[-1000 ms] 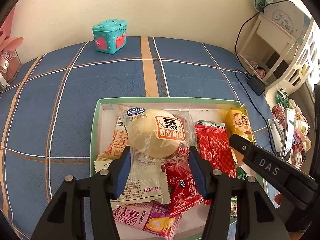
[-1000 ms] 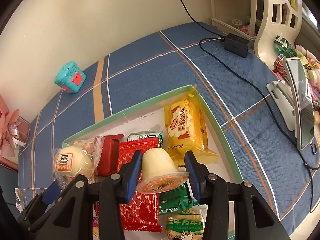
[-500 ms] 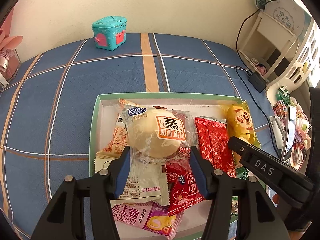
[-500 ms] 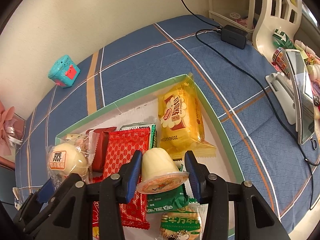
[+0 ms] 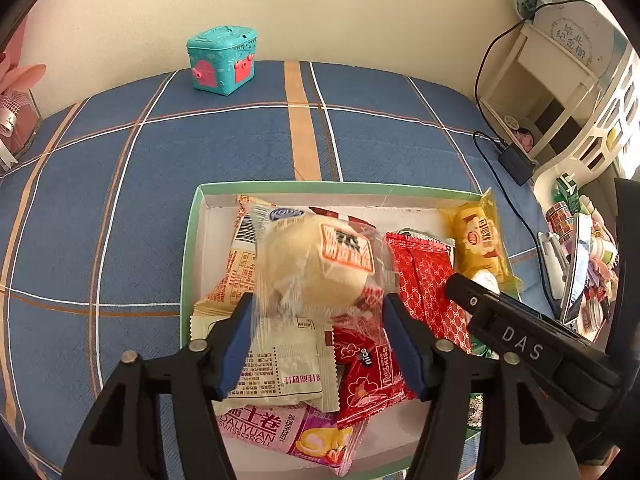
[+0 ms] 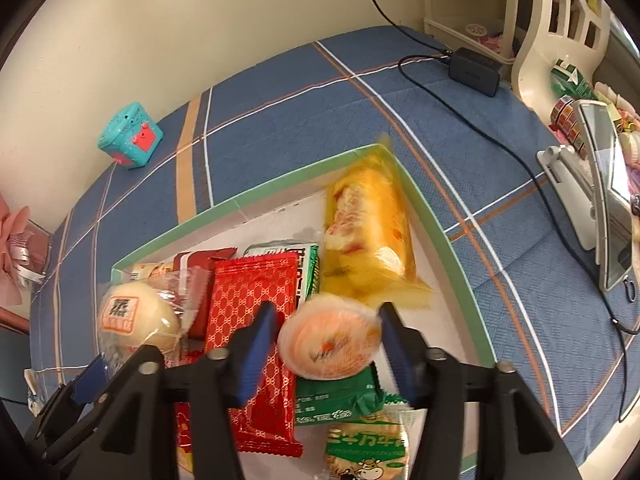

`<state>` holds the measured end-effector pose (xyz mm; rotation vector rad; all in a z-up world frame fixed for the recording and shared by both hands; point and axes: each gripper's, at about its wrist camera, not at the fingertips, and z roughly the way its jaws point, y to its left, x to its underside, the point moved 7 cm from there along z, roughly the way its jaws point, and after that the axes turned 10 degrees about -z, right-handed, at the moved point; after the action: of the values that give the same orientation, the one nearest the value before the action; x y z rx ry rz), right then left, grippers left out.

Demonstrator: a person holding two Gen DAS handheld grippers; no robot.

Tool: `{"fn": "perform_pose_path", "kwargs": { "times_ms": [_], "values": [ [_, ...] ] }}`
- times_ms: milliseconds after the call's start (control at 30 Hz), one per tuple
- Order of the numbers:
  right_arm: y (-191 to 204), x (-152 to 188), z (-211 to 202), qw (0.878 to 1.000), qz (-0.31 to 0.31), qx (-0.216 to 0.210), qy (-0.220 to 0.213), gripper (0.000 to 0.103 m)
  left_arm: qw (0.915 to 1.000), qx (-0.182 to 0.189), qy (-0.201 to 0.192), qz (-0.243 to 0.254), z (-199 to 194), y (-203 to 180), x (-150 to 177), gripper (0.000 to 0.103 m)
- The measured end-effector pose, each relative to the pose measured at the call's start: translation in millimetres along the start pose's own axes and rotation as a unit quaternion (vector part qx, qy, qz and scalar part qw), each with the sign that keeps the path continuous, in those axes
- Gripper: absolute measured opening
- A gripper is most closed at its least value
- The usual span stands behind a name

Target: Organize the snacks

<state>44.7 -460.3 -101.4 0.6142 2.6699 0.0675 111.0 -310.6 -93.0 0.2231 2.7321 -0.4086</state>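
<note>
**Left wrist and right wrist views: both hand-held grippers letting go over the snack box**

Left wrist view: the left hand-held gripper (image 5: 318, 340) points steeply down over a shallow green-rimmed box (image 5: 192, 236) that lies on a blue plaid table (image 5: 120, 200). Its jaws are opening. A round steamed cake in clear wrap (image 5: 316, 264), blurred, sits between and just beyond the blue pads, and no pad is seen pressing on it. Under it lie a white sachet (image 5: 280, 364), a red "nice" packet (image 5: 368, 376) and a pink Swiss roll pack (image 5: 280, 428). To the right are a red patterned packet (image 5: 424, 276) and a yellow bread pack (image 5: 476, 240) against the box's right wall. The other gripper's black arm crosses the lower right corner.

Right wrist view: the right hand-held gripper (image 6: 326, 344) also has its jaws opening. A jelly cup (image 6: 330, 340), its orange foil lid facing the camera, lies between the pads with a gap at the left pad; contact at the right pad cannot be told through the blur. It rests over a green packet (image 6: 336, 396), beside the red patterned packet (image 6: 256, 308) and just below the yellow bread pack (image 6: 368, 232).

A teal toy chest (image 5: 222, 60) stands far back near the wall, well apart from the box. A black power adapter (image 6: 474, 66) with its cable lies at the table's right.
</note>
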Motion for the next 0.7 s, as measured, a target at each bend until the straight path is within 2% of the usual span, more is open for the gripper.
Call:
{"fn": "perform_pose_path", "kwargs": {
  "times_ms": [133, 167, 300, 433, 633, 700],
  "values": [
    [2, 0, -1, 1.0, -0.006, 0.004, 0.002, 0.064, 0.9999, -0.002, 0.007, -0.008, -1, 3, 0, 0.071],
    [2, 0, -2, 1.0, -0.008, 0.006, 0.0, 0.065, 0.9999, -0.006, 0.007, -0.011, -3, 5, -1, 0.075],
    [0, -5, -9, 1.0, -0.007, 0.009, -0.007, 0.076, 0.9998, -0.002, 0.006, -0.02, -11, 11, -4, 0.085],
    [2, -9, -15, 1.0, -0.012, 0.007, -0.012, 0.076, 0.9996, -0.004, 0.001, -0.026, -21, 16, -6, 0.088],
    [10, -12, -25, 0.999, -0.028, 0.01, -0.018, 0.076, 0.9986, -0.036, -0.018, -0.036, -33, 35, -10, 0.089],
    [13, -12, -28, 0.999, -0.032, 0.012, -0.019, 0.076, 0.9975, -0.052, -0.028, -0.039, -36, 44, -12, 0.095]
  ]
}}
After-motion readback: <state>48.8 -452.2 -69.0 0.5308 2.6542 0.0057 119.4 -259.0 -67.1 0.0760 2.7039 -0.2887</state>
